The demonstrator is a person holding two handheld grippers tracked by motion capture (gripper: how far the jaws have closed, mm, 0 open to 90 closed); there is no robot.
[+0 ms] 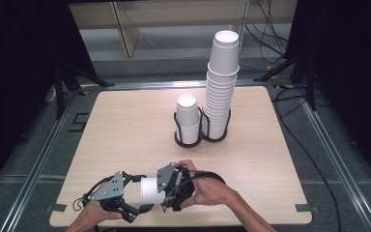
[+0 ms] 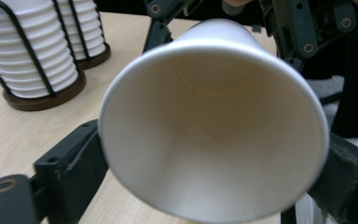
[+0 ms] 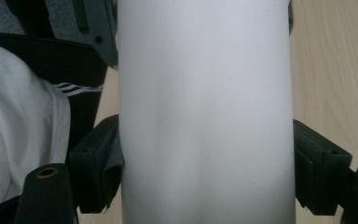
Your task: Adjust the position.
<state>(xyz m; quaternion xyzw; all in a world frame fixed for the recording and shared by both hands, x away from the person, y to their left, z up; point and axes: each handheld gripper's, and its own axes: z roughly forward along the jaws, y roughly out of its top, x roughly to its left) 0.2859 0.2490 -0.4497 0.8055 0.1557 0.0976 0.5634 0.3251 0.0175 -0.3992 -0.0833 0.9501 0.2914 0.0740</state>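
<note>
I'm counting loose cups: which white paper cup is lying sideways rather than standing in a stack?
The single cup at the near table edge, held level between the left gripper and right gripper; all others stand upright in the two holders.

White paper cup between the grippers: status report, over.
Right gripper shut on white paper cup. Left gripper jaws flank its rim, grip unclear. Nothing in the way.

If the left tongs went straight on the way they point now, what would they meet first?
Probably the white paper cup: its open mouth sits between the left tongs, with the right tongs just behind it.
</note>
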